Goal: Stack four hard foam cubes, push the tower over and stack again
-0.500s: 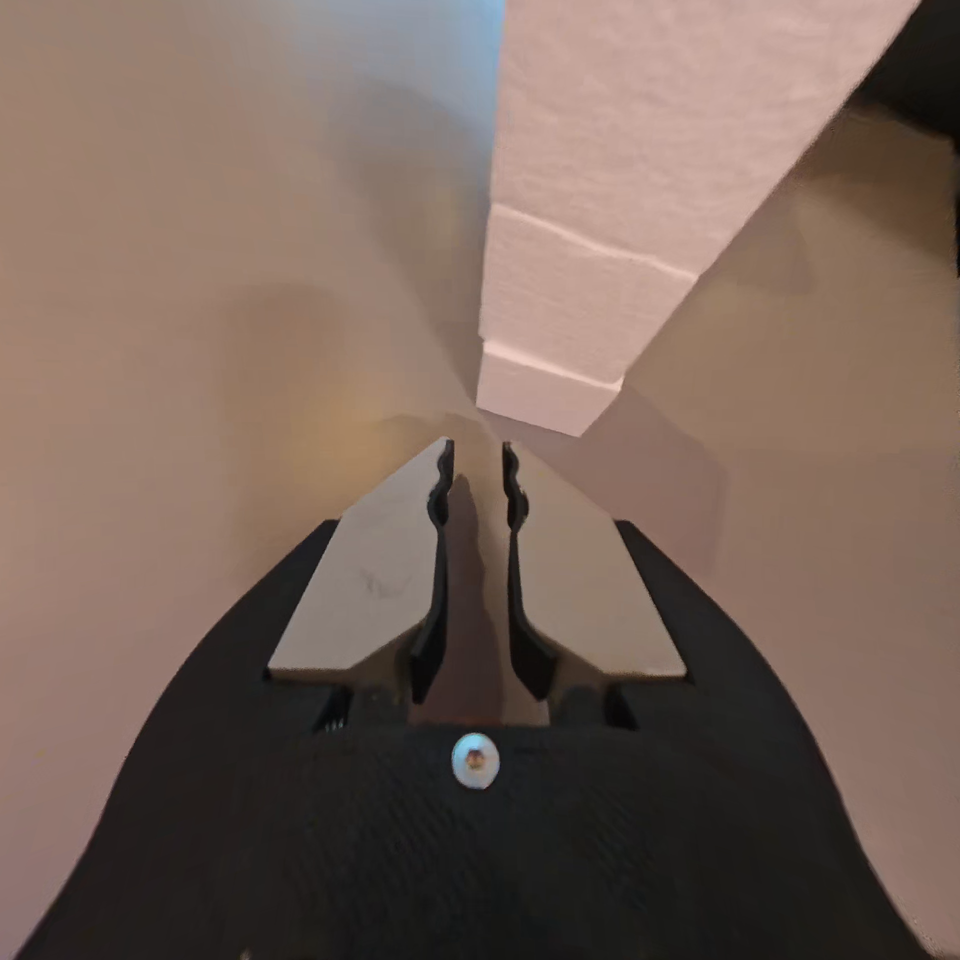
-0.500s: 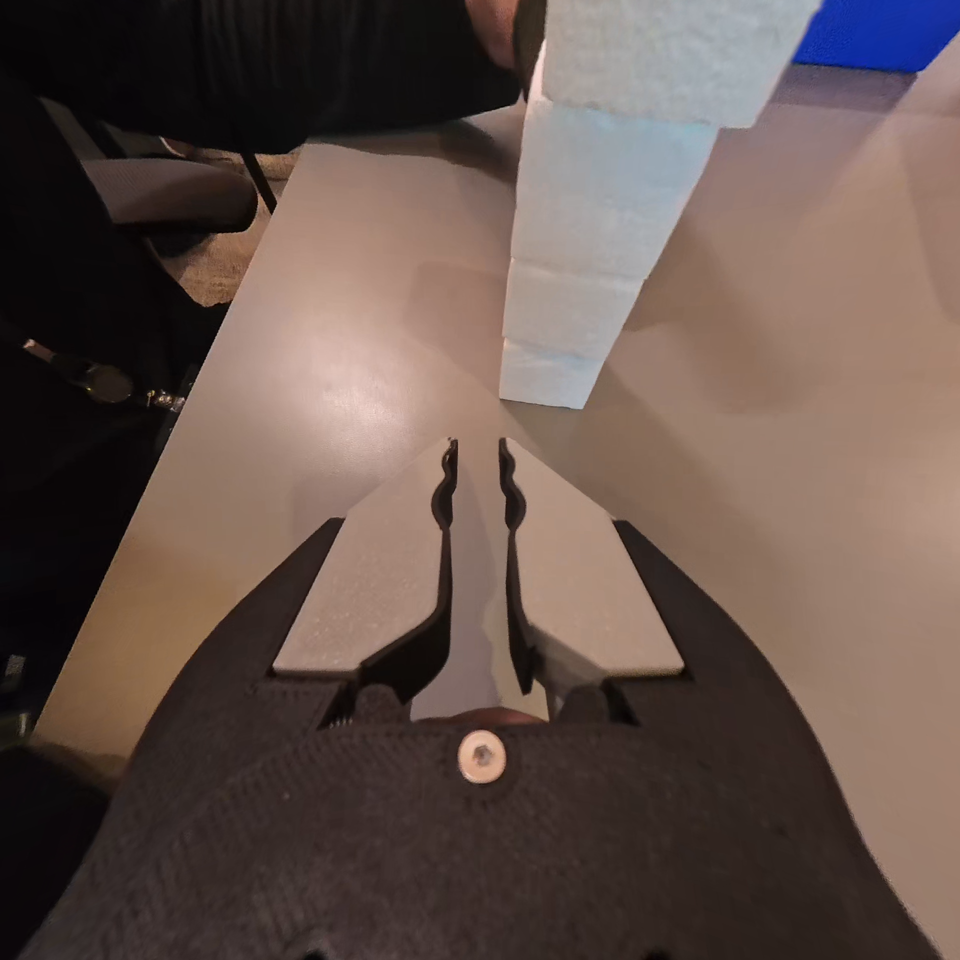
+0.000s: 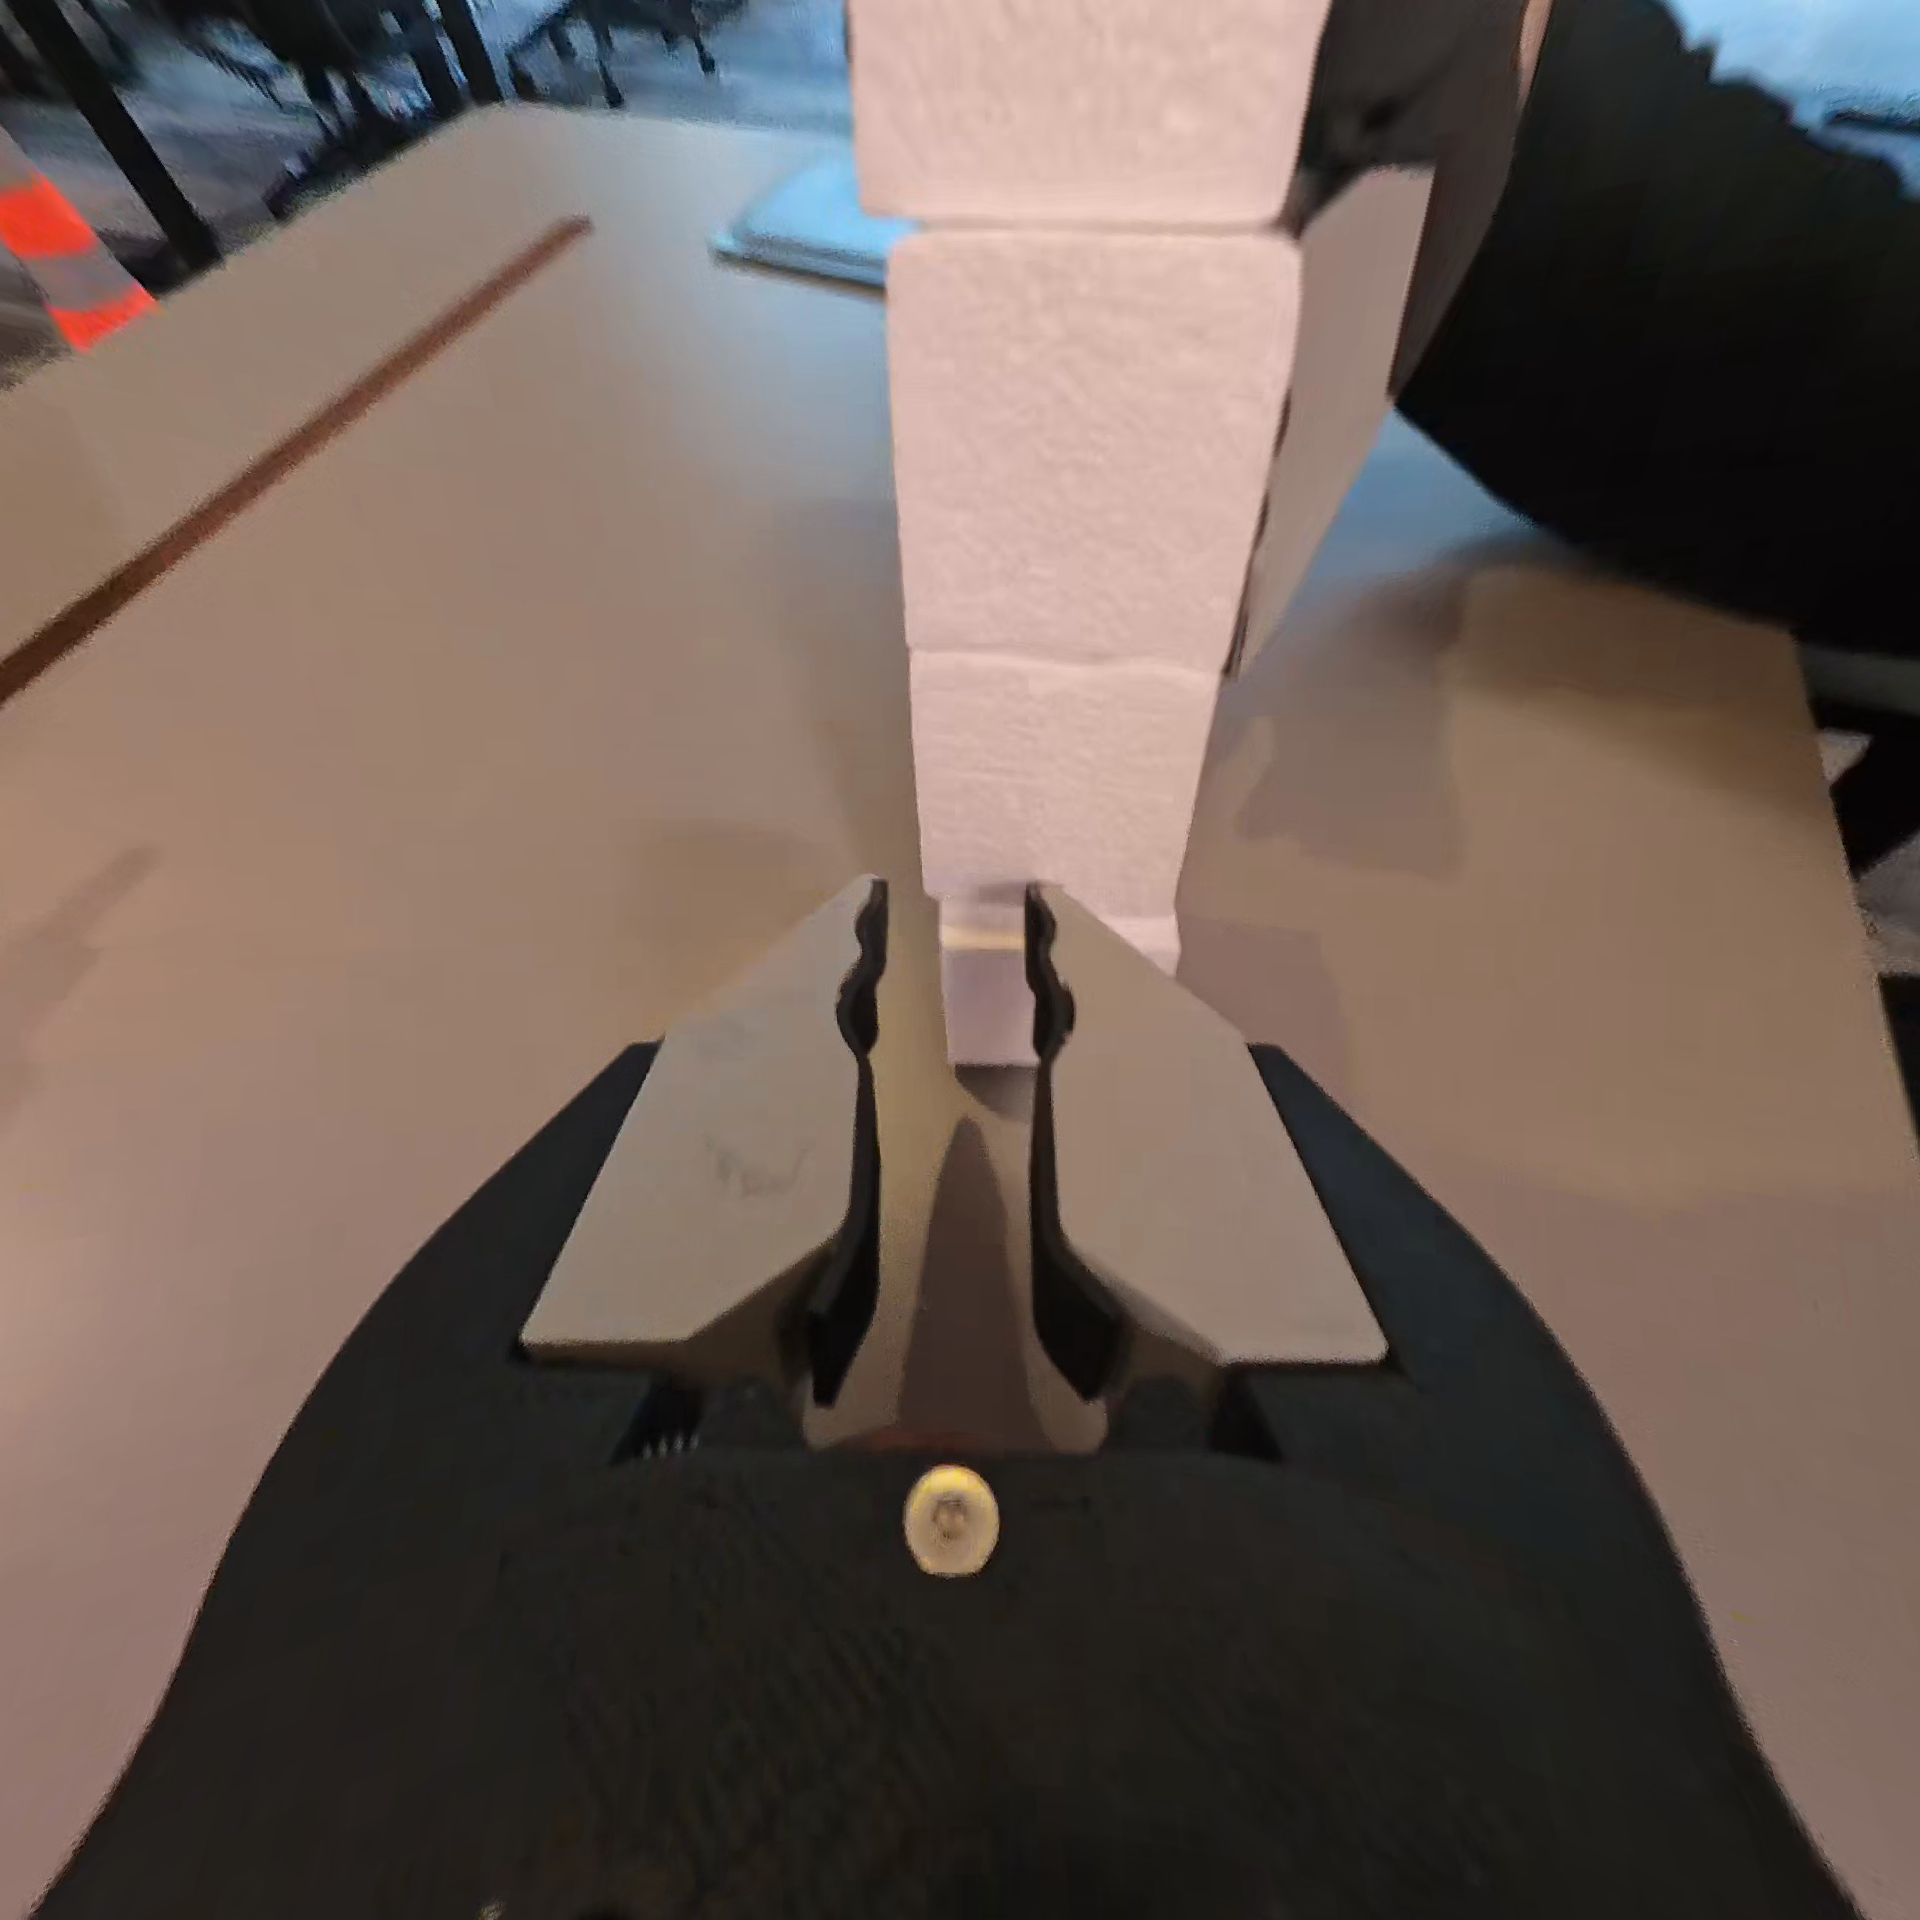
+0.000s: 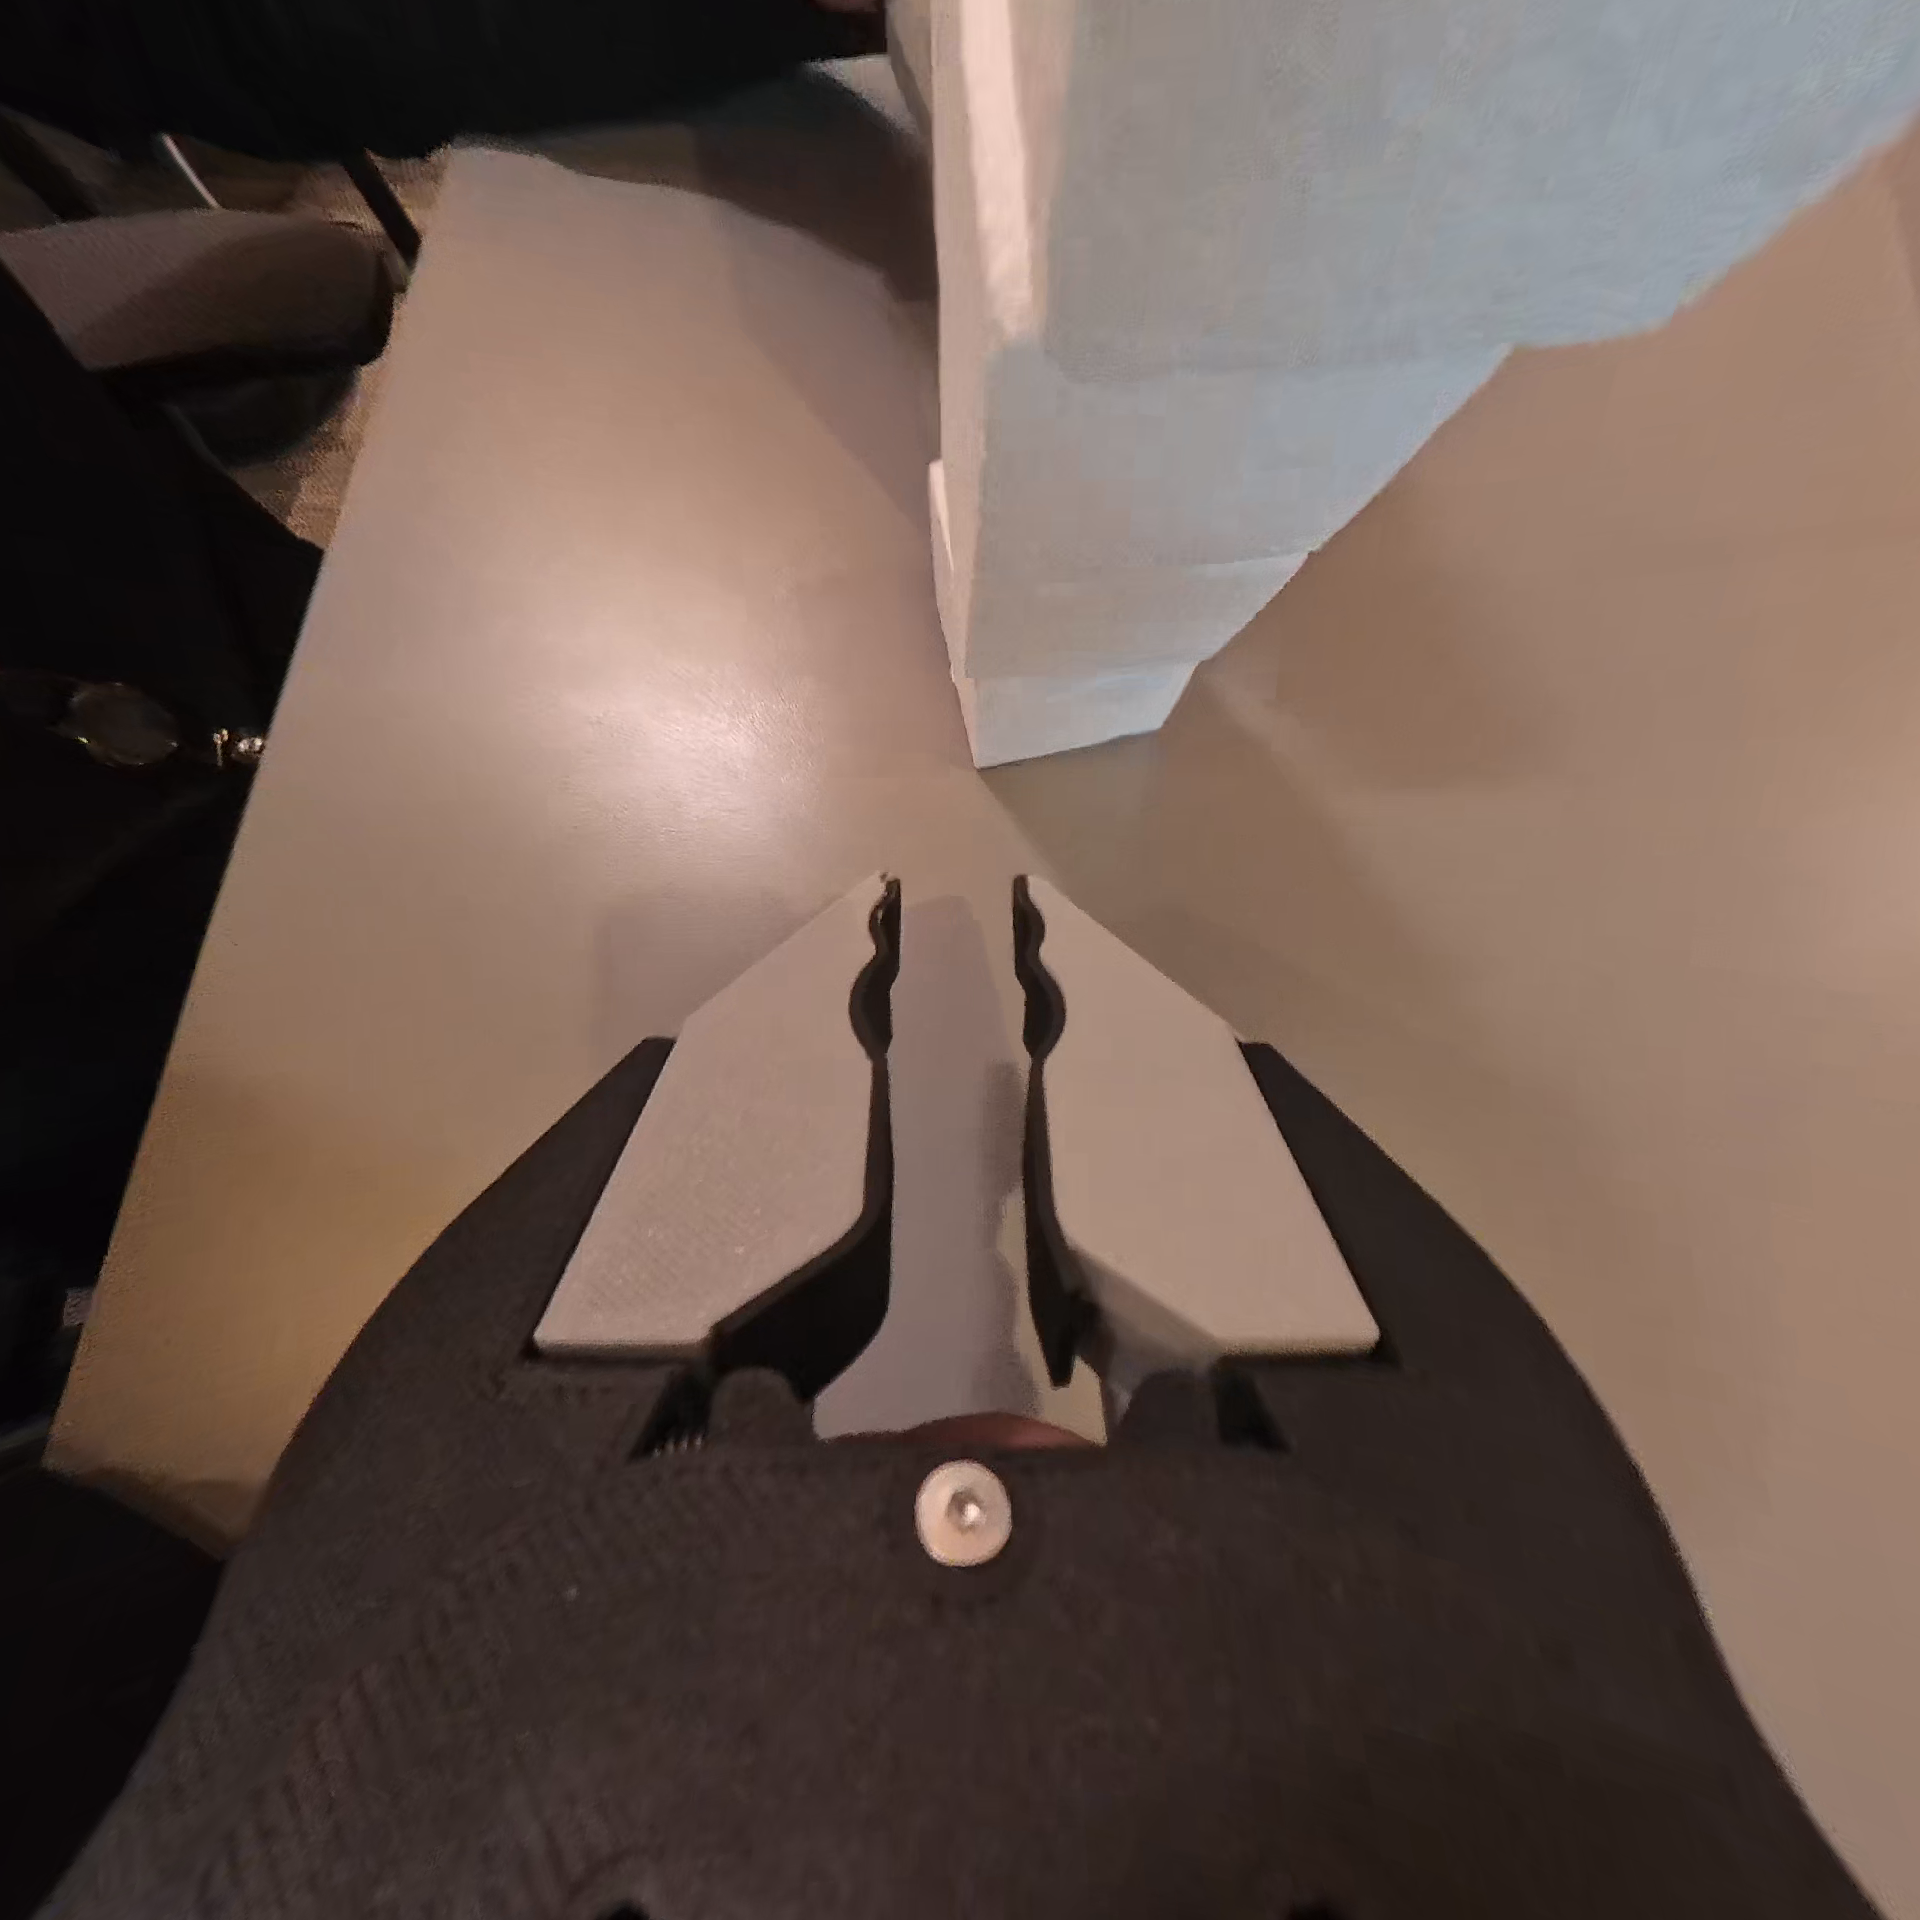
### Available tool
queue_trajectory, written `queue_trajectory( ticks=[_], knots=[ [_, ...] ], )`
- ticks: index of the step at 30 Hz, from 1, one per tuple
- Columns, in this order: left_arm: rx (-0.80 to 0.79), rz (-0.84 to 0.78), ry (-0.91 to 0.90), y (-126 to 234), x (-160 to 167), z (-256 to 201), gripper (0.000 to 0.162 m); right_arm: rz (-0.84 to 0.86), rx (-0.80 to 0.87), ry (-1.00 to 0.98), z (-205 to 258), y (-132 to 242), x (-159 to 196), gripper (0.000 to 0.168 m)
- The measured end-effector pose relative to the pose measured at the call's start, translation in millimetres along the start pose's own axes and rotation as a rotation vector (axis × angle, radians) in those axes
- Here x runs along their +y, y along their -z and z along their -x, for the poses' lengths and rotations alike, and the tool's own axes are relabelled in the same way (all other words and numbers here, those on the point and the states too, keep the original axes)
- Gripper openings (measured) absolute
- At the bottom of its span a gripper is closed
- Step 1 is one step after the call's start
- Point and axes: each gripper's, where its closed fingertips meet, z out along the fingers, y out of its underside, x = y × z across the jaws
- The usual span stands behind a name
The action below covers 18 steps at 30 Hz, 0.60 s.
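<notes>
step: tower (image 3: 1070, 436) stacked on bench (image 3: 468, 727), push-over next | my left hand-held gripper (image 3: 956, 894) and right hand-held gripper (image 4: 951, 888): slightly parted, empty | tower seemingly tilting; next: sideways shove

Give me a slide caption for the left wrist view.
Left tongs, slightly parted and empty, face the base of the white foam cube tower standing on the tan table.

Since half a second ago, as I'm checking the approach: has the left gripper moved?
Yes: left gripper has come closer to the tower, tips now at its base.
</notes>
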Motion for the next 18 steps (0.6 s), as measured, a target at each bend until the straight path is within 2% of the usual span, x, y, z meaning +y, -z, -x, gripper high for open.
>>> queue_trajectory(
  ticks=[4, 6, 8, 11, 18],
  knots=[
    [-0.046, -0.079, 0.027, 0, -17, 4, 0.024, 0.078, -0.021, -0.029, 6, 3, 18, 0.019],
    [-0.046, -0.082, 0.021, 1, -18, 2, 0.024, 0.088, 0.024, -0.040, 2, 16, 26, 0.015],
    [-0.058, -0.072, 0.018, 2, -15, 5, 0.025, 0.047, 0.068, -0.078, -6, 30, 30, 0.012],
    [-0.071, -0.054, 0.046, 2, -10, 11, 0.026, -0.031, 0.017, -0.123, 0, 40, 29, 0.010],
    [-0.143, 0.022, 0.102, 3, 11, 33, 0.027, -0.043, 0.011, -0.075, 0, 28, 18, 0.018]
  ],
)
